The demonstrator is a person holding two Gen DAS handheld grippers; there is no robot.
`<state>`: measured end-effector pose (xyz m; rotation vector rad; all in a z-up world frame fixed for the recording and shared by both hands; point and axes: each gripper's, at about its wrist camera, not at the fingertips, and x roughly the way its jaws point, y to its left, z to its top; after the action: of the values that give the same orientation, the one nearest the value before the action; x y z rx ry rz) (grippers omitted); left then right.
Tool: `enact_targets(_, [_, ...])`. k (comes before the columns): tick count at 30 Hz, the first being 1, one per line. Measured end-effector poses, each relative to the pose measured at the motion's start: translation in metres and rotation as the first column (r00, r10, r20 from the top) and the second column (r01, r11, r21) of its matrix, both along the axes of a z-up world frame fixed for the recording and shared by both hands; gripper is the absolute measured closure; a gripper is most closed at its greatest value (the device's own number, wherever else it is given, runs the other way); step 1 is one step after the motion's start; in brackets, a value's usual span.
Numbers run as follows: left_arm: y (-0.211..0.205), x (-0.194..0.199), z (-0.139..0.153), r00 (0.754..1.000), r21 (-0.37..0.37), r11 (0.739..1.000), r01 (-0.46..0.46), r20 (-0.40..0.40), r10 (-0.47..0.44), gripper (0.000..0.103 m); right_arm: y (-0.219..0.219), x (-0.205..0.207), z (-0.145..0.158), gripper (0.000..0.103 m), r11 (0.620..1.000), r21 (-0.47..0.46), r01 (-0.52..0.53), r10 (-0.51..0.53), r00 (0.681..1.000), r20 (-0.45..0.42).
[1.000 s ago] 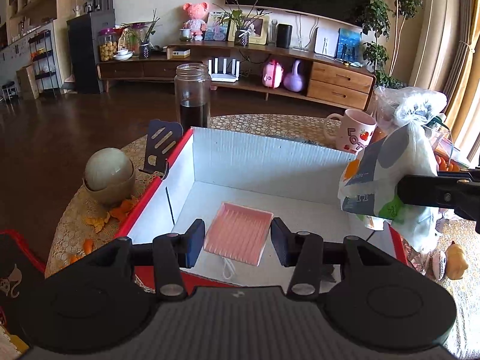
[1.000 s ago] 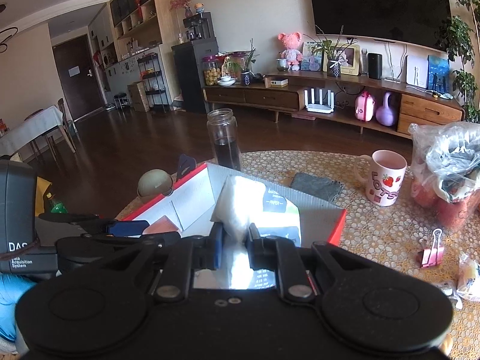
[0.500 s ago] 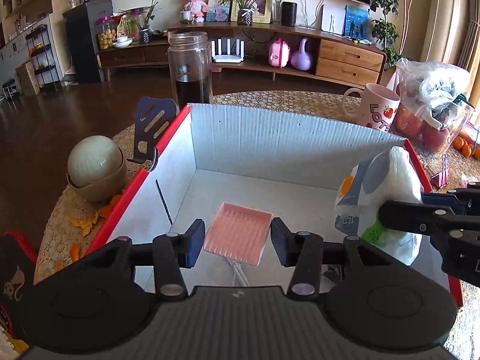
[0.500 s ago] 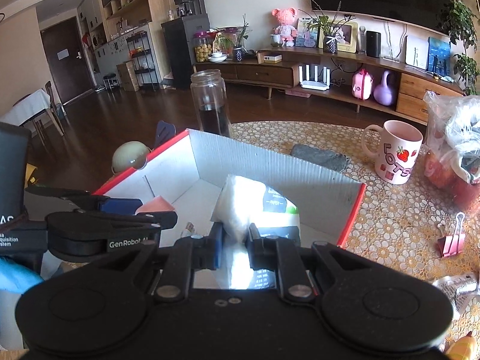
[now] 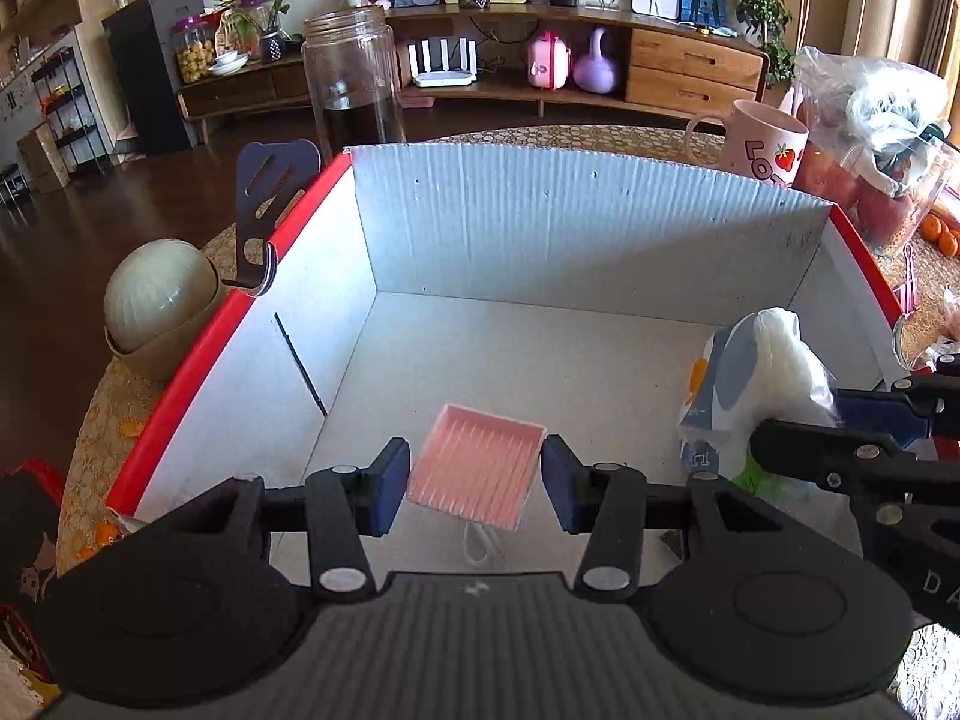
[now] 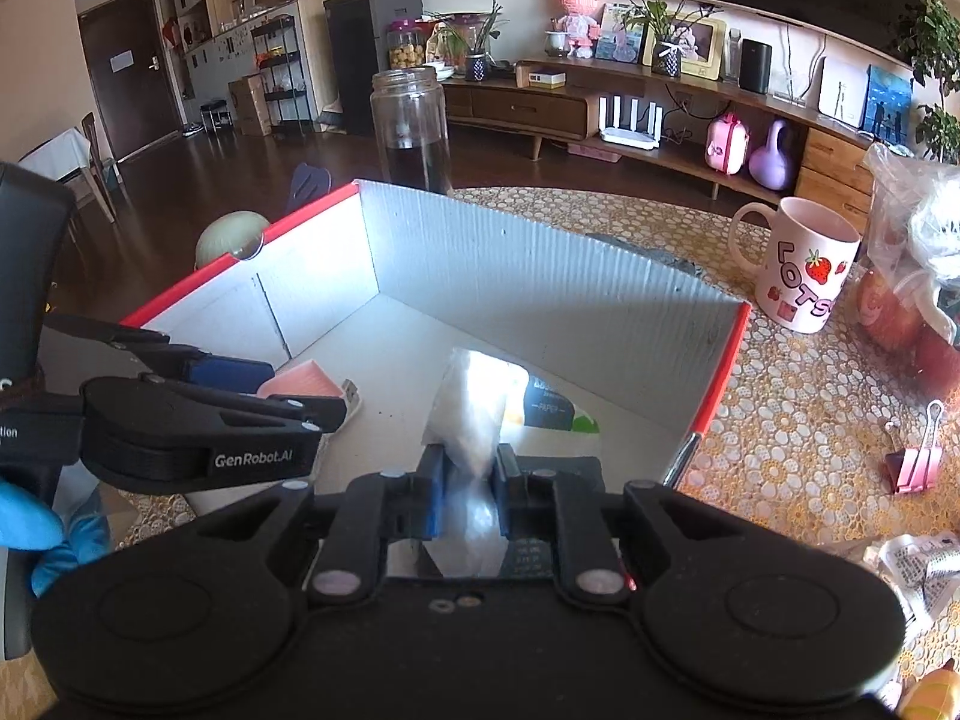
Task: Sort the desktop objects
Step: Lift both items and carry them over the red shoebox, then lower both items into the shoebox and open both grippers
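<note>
A white cardboard box with red rims [image 5: 288,228] stands on the table; it also shows in the right wrist view [image 6: 528,276]. My left gripper [image 5: 476,489] is inside the box, its pads at either side of a pink ribbed case [image 5: 474,471] with a white loop, small gaps showing. My right gripper [image 6: 470,489] is shut on a white tissue packet [image 6: 471,402], low inside the box's right part. The packet shows in the left wrist view [image 5: 750,372] too.
Behind the box stand a glass jar with dark liquid [image 5: 354,84], a dark phone stand [image 5: 270,192] and a pink mug [image 6: 798,264]. A round lidded bowl [image 5: 159,306] sits left. A bag of fruit [image 5: 882,138] and a pink binder clip [image 6: 915,456] lie right.
Both grippers have dropped lower into the box. The packet went from above the right rim down inside. The pink case stays between the left pads.
</note>
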<state>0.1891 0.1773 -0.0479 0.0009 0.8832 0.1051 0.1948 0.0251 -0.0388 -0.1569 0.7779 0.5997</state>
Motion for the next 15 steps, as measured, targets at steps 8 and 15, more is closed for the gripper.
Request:
enact_targets(8, [-0.003,0.001,-0.003,1.0,0.012,1.0,0.019,-0.016,-0.019,0.055,0.0,-0.004,0.002,0.076,1.0,0.006,-0.027,0.027,1.0,-0.01])
enact_targets(15, [-0.005,-0.001,-0.003,1.0,0.011,1.0,0.028,-0.014,-0.028,0.049,-0.013,-0.007,0.012,0.061,0.999,0.038,-0.024,0.025,1.0,-0.019])
